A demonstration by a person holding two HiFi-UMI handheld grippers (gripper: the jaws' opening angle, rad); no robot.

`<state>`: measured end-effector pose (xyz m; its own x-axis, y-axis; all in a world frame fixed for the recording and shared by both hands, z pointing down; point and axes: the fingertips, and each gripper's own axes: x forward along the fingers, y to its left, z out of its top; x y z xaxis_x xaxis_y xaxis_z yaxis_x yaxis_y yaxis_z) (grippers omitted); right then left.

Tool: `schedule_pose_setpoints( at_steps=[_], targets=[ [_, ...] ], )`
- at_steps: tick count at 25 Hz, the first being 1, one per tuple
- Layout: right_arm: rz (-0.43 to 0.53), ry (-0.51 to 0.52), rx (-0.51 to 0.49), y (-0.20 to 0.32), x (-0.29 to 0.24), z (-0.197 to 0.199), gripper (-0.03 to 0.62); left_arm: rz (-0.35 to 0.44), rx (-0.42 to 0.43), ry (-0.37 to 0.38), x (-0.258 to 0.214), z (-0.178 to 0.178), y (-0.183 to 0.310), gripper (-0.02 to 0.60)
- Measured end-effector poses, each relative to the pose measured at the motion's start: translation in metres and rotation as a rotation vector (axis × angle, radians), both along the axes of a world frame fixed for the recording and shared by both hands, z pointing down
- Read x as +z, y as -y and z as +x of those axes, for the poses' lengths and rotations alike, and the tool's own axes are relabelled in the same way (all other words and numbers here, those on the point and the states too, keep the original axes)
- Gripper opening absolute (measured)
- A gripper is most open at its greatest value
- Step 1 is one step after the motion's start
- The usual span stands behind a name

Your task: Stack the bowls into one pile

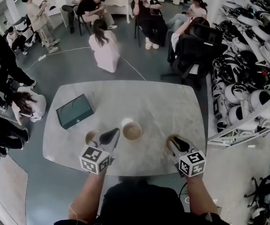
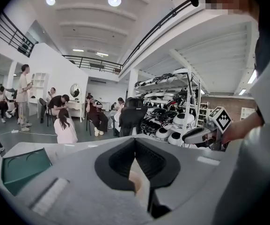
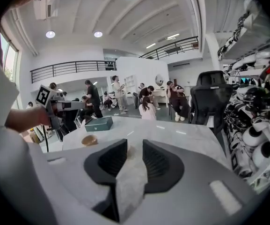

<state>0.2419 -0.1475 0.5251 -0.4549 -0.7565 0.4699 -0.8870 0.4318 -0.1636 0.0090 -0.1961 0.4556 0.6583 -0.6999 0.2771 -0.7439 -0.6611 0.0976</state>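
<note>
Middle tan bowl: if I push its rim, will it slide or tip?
The middle bowl looks small, so it is probably light. It sits low and wide on the smooth tabletop, so a push likely slides it rather than tips it.

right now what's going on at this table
A person holds a hand-held gripper in each hand over a pale table with three bowls, none stacked yet. The right hand-held gripper has its jaws apart around the rim of the right bowl. The left hand-held gripper is shut, between the left bowl and the middle bowl, apparently holding nothing. A teal box lies off to the side.
</note>
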Motion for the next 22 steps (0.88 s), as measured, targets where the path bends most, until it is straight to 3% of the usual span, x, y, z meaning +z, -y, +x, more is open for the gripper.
schedule_pose_setpoints(
  at_steps=[6, 22],
  targets=[
    [-0.127, -0.096, -0.031, 0.002, 0.045, 0.003, 0.190, -0.053, 0.046, -0.008, 0.028, 0.012, 0.009, 0.011],
    [-0.344, -0.262, -0.110, 0.002, 0.134, 0.007, 0.224, -0.133, 0.097, 0.005, 0.074, 0.029, 0.021, 0.011]
  ],
)
